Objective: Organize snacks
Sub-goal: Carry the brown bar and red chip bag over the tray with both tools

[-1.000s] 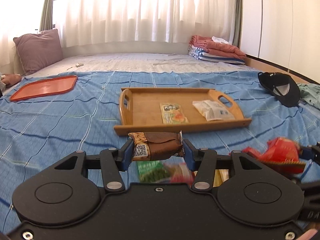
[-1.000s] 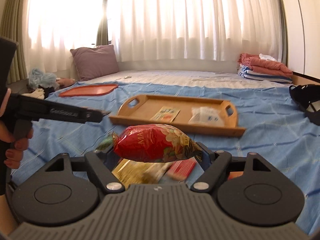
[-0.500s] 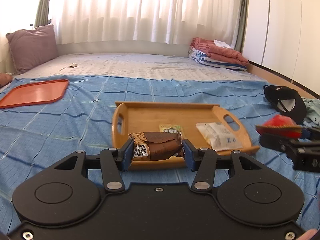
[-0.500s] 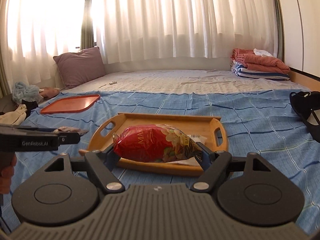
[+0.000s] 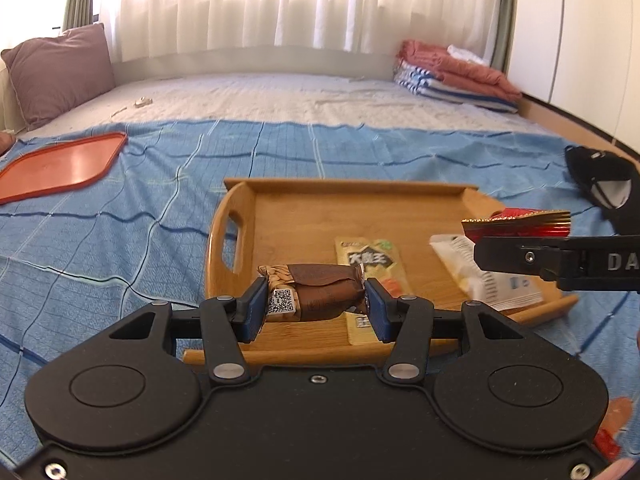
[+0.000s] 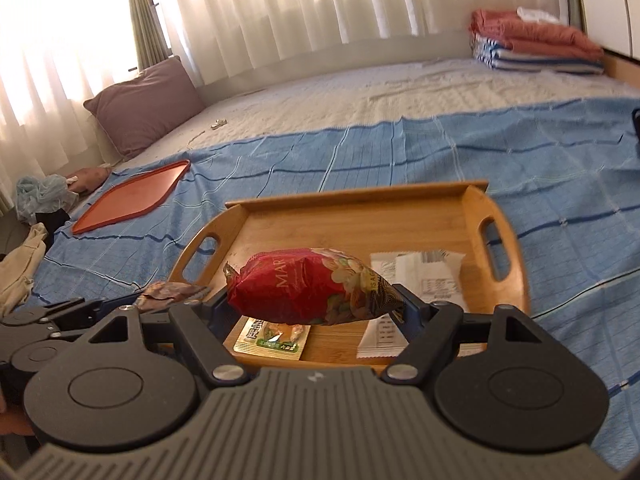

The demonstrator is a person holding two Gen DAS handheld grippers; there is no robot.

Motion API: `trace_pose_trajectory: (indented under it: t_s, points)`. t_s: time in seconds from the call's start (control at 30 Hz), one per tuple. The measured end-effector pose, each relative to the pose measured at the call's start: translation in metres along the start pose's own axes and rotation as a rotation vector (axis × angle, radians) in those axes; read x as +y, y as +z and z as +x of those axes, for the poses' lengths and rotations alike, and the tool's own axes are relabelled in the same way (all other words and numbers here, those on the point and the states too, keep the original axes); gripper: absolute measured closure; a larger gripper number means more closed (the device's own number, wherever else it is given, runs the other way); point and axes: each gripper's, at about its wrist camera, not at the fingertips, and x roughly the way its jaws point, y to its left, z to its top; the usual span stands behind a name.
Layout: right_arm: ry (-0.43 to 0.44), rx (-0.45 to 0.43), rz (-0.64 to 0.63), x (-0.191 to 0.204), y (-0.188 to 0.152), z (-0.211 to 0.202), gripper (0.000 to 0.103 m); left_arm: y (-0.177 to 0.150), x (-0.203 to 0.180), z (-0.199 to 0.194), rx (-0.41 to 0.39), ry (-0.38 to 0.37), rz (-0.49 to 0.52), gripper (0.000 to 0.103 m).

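Note:
My left gripper (image 5: 316,300) is shut on a brown snack bar (image 5: 316,294) with a QR label, held above the near left part of the wooden tray (image 5: 360,200). My right gripper (image 6: 316,300) is shut on a red snack bag (image 6: 308,286) over the same wooden tray (image 6: 360,204). On the tray's floor lie a yellow-green packet (image 5: 370,260) and a white packet (image 5: 492,280). The right gripper with its red bag (image 5: 516,222) reaches in from the right in the left wrist view. The left gripper's brown bar (image 6: 172,291) shows at the left in the right wrist view.
An orange tray (image 5: 60,168) lies on the blue checked sheet (image 5: 120,248) at the left. A purple pillow (image 5: 56,76) and folded blankets (image 5: 456,72) sit at the back. A black cap (image 5: 604,188) is at the right, and clothes (image 6: 36,208) lie at the bed's left edge.
Both grippers have moved forward with their snacks, from over the loose pile of snacks on the sheet to over the wooden tray. The right view has tilted.

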Motion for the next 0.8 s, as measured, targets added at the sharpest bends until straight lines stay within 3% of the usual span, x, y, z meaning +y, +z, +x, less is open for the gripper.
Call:
trace_pose_trajectory:
  t_s: [0.13,0.4,0.8]
  points:
    - [0.048,0.035,0.072,-0.004,-0.007,0.018,0.024,-0.006,0.005,0.019,0.026,0.017,-0.003,0.054]
    - [0.011,0.070,0.147,-0.015,-0.019,0.042,0.024,-0.010,0.009,0.034,0.035,0.027,-0.026,0.054]
    - [-0.176,0.026,-0.012,-0.010,-0.029,0.046,0.023,-0.016,0.004,0.047,0.037,0.045,-0.016,0.054]
